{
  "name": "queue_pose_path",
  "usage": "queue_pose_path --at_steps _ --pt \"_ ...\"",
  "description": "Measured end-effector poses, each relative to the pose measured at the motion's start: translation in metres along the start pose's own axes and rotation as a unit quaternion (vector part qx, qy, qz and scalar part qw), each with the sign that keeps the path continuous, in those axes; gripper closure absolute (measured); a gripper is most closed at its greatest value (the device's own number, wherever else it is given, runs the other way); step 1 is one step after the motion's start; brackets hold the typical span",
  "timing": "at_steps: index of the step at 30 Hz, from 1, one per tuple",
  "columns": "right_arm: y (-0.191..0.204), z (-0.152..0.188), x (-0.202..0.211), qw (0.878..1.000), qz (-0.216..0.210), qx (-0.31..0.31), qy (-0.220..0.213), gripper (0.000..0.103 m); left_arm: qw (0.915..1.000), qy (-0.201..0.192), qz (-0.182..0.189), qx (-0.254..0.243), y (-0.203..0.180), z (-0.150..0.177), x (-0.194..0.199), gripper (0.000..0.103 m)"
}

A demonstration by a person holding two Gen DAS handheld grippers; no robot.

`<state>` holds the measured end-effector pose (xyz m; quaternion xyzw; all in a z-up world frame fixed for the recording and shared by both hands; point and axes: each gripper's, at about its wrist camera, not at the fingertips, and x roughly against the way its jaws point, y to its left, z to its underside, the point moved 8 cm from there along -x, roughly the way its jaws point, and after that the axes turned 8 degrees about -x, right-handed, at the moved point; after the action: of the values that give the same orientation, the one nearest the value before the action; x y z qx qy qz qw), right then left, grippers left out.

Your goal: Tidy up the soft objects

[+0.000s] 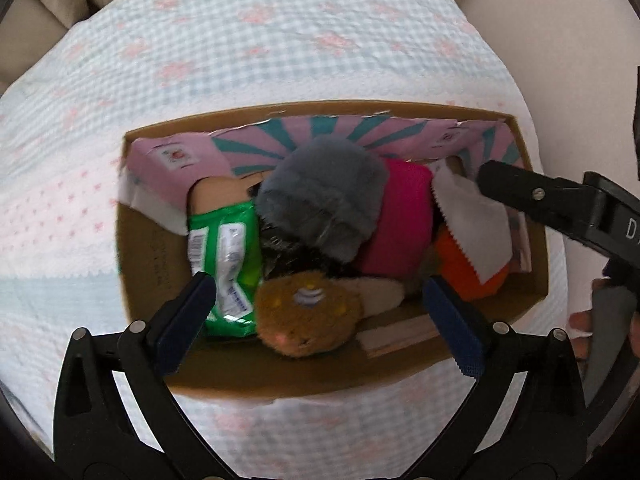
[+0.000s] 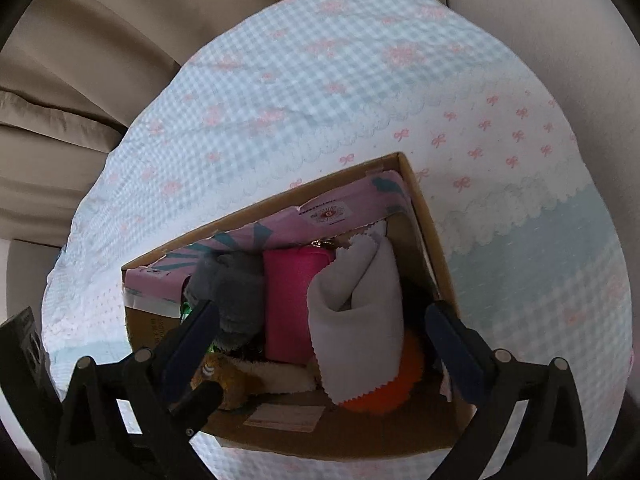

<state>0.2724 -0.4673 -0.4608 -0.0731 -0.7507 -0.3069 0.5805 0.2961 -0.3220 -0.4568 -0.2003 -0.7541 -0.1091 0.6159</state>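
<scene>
Your left gripper (image 1: 316, 312) and right gripper (image 2: 320, 332) both hung wide and empty above the box (image 1: 280, 380). The white cloth (image 2: 352, 328) sat loose on top; a careless dip could have dragged it out, or a finger could have caught the rim.

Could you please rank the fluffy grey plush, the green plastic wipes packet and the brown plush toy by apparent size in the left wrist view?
1. fluffy grey plush
2. brown plush toy and green plastic wipes packet: alike, unranked.
</scene>
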Motion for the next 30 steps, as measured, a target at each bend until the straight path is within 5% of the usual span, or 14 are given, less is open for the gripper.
queue_pose_path --at_steps 16,30 --pt "0.029 0.016 0.051 0.998 0.016 0.042 -0.045 0.000 0.9983 -0.056 -0.001 0.014 0.017 0.005 0.074 0.000" --pt "0.122 0.084 0.216 0.981 0.002 0.131 -0.144 0.000 0.9799 -0.195 -0.035 0.026 0.056 0.066 0.297 0.000"
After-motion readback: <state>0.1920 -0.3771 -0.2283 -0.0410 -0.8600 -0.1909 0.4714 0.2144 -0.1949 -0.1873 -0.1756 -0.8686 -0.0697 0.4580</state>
